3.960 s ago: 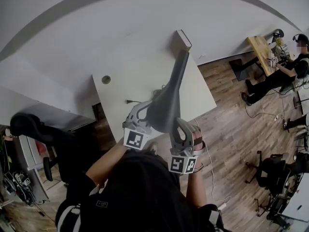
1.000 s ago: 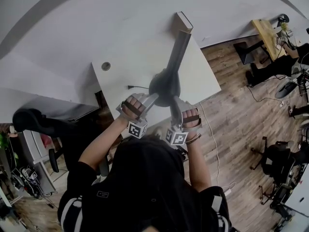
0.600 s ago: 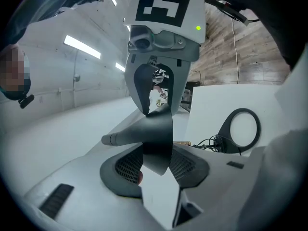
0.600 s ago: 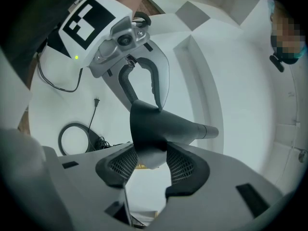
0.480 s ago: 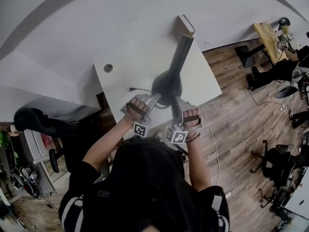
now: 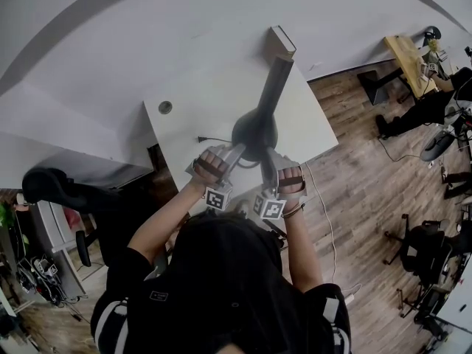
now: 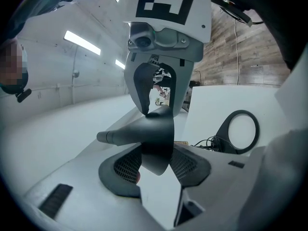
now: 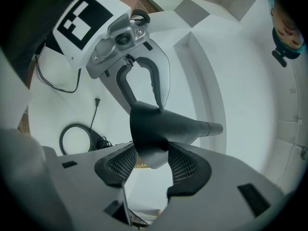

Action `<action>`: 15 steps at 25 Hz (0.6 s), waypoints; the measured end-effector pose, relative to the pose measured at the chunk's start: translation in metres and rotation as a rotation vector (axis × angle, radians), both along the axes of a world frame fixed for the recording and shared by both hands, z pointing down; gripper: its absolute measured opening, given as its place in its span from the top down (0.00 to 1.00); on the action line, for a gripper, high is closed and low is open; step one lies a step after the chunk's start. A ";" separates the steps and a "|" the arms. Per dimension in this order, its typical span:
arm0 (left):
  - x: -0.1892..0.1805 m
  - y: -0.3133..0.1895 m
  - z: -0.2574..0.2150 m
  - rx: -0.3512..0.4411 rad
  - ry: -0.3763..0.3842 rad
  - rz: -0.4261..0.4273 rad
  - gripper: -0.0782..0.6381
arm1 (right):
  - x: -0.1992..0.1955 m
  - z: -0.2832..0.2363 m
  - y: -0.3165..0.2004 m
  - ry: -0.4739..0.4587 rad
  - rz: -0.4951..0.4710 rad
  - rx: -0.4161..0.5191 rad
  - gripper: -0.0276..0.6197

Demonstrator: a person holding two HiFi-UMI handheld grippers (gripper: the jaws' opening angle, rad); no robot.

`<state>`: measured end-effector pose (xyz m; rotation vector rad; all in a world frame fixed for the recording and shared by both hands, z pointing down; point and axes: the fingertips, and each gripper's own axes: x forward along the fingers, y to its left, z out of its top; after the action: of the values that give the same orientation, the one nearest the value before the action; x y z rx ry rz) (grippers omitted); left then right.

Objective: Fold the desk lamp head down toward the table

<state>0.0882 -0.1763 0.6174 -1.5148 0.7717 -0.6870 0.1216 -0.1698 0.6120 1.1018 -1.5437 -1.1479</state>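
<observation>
1. The lamp head [image 6: 254, 130] hangs over the near half of the bench [image 6: 184, 124]. Its dark shade faces down, at the end of the lamp arm [image 6: 274, 83], which runs toward the far edge.
2. The left tongs [image 7: 155, 170] and the right tongs [image 8: 151, 165] flank the shade from the near side. Both have just been opening, and each now stands released, with the shade's rim between its pads but not pinched.
3. We judge the fold all but done, so the step in hand is letting go.
4. To do it well, we keep both tongs spread wide and draw them straight back toward us, level and together. That way no pad catches the rim and tips or twists the head.
5. We check that the head holds its angle unaided before we clear away.
6. For containers, we see only 1 box-like thing [image 6: 282, 41], at the bench's far edge beside the arm. We cannot tell whether it is open or what it holds.
7. A cord [image 6: 210, 136] lies loose on the bench.
</observation>
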 end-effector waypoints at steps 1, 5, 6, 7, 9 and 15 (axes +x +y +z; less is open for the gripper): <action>0.000 0.000 -0.001 -0.005 0.002 -0.001 0.63 | 0.001 0.002 0.000 -0.002 0.005 -0.010 0.63; -0.001 0.001 0.001 -0.049 0.000 -0.017 0.61 | 0.000 0.003 0.003 -0.045 0.001 -0.056 0.59; -0.003 0.003 0.001 -0.069 0.005 -0.019 0.61 | -0.002 0.003 0.006 -0.059 -0.006 -0.070 0.58; -0.005 0.005 0.001 -0.092 0.013 -0.018 0.61 | -0.003 0.003 0.008 -0.076 -0.012 -0.084 0.58; -0.011 0.013 0.000 -0.143 0.038 -0.010 0.61 | -0.004 0.001 0.015 -0.124 -0.014 -0.122 0.58; -0.039 0.042 -0.022 -0.231 0.185 0.024 0.66 | 0.002 -0.015 0.039 -0.479 0.029 -0.298 0.69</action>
<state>0.0491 -0.1340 0.5958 -1.8145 0.8331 -0.6414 0.1236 -0.1308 0.5969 1.2415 -1.9810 -0.6250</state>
